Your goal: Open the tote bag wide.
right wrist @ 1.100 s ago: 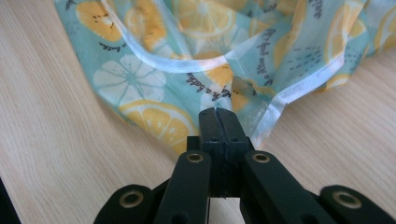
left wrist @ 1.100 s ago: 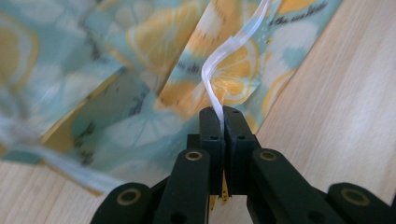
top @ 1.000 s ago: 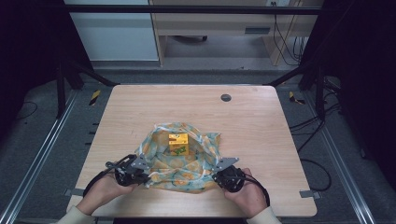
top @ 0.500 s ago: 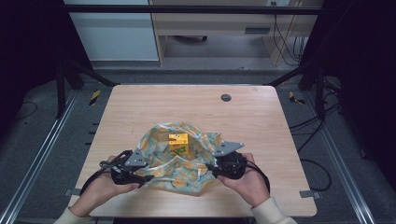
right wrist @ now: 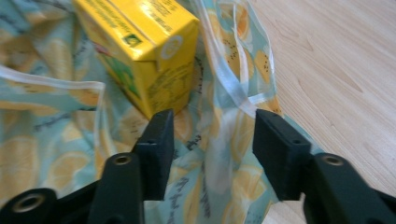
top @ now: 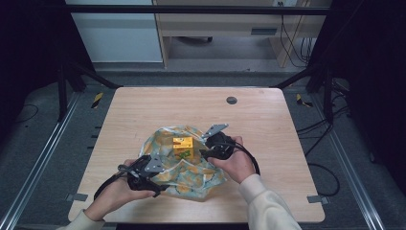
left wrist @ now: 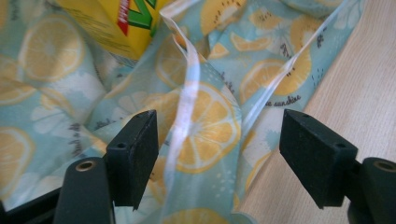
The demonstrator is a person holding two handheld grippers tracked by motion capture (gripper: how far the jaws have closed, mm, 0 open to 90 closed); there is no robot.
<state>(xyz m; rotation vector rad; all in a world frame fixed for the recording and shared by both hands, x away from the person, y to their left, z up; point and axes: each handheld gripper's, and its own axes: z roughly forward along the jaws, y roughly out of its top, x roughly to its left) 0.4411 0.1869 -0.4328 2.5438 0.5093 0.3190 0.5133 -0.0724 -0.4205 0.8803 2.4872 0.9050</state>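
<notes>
A light-blue cloth [top: 184,167] printed with lemon slices lies crumpled on the wooden table [top: 143,110], with a yellow drink carton [top: 183,145] standing on its middle. My left gripper [top: 160,167] is at the cloth's near left side. Its jaws have just been opening, and a white-hemmed fold of cloth [left wrist: 205,126] rises loose between them. The left gripper [left wrist: 217,149] is open, with the carton [left wrist: 116,23] beyond it. My right gripper [top: 203,152] is just right of the carton. The right gripper [right wrist: 212,140] has also just opened, over cloth [right wrist: 46,149] beside the carton [right wrist: 140,42].
A small round dark cap [top: 231,100] sits in the table near its far edge. Bare wood [right wrist: 336,60] lies right of the cloth. Metal rails [top: 43,158] run along both sides of the table, and black cables trail from both grippers.
Both grippers have opened and lifted off the cloth's near corners. The right one moved away from me toward the carton; the left one shifted slightly inward. The cloth's near edge is bunched closer to the carton.
</notes>
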